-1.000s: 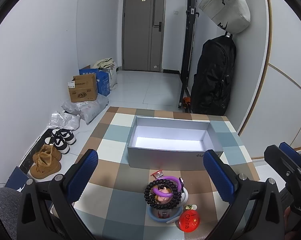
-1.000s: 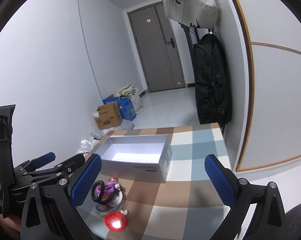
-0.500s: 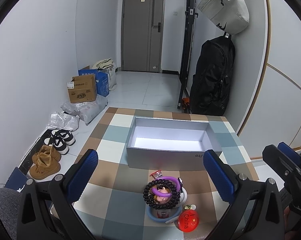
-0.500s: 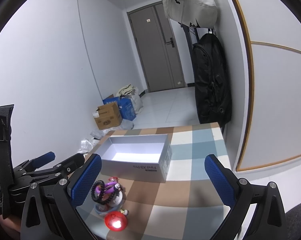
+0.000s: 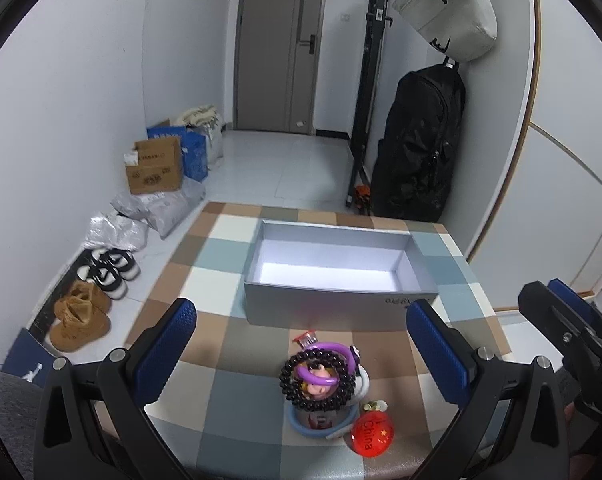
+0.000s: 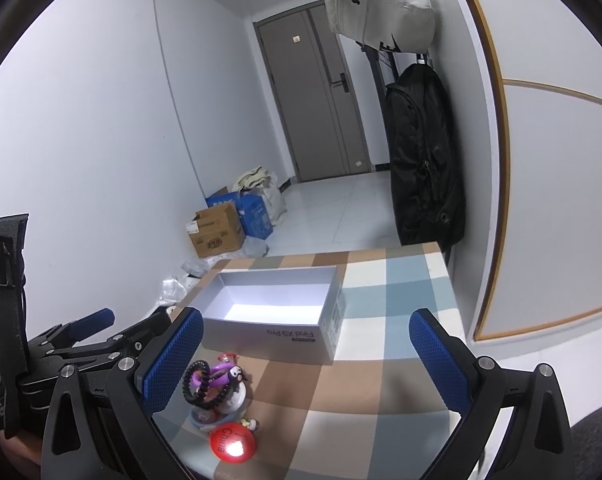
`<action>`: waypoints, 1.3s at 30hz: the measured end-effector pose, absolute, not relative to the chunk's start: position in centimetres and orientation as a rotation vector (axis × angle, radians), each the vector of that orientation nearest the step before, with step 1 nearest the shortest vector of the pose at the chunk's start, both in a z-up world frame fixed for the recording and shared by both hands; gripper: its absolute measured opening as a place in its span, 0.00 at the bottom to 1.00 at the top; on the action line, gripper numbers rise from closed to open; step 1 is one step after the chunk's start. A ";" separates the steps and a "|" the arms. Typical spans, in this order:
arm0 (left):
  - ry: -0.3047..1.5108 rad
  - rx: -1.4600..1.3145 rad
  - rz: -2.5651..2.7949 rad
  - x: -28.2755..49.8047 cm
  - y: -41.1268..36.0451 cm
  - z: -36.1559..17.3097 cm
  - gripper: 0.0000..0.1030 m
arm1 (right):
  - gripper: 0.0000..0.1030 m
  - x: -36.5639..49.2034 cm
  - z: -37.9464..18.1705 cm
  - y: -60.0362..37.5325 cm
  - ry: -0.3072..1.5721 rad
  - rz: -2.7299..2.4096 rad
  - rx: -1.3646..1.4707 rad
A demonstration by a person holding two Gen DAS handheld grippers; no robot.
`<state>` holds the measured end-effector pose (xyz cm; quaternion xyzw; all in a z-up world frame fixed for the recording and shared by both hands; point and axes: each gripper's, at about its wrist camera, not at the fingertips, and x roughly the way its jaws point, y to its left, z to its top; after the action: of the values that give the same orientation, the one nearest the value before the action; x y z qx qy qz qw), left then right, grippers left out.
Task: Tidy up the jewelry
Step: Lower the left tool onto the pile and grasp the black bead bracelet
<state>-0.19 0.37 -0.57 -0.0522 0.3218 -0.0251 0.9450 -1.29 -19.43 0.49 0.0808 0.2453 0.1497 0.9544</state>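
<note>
**Approach and first pick: bead bracelet to box**

Status: both grippers hover above the near edge of the checked worktop (image 5: 113, 396). The left gripper (image 5: 301, 344) and the right gripper (image 6: 305, 354) each have the jaws spread wide and released, with nothing between them.

Location of items: the jewelry is heaped near the front edge. A black bead bracelet (image 5: 319, 380) and a purple ring (image 5: 325, 364) are stacked on a small figurine stand (image 5: 325, 416); a red badge (image 5: 372, 433) lies just to its right. The open grey box (image 5: 337, 304), empty, stands just beyond the heap.

Procedure (recommended):
1. Descend with one gripper only; keep the other clear.
2. Straddle one side of the bracelet and close the jaws on the beads, not on the stand.
3. Lift straight up so that the purple ring is not dragged off.
4. Carry over the near box wall before release.
</note>
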 end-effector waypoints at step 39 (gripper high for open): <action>1.018 -0.280 -0.281 2.4 2.1 -6.7 0.48 | 1.00 3.4 -3.1 -19.0 0.674 0.331 0.279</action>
<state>2.36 2.10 -6.69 -0.1333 0.4839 -0.1337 0.8545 3.41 -19.05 -3.06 0.1359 0.3280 0.1611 0.9209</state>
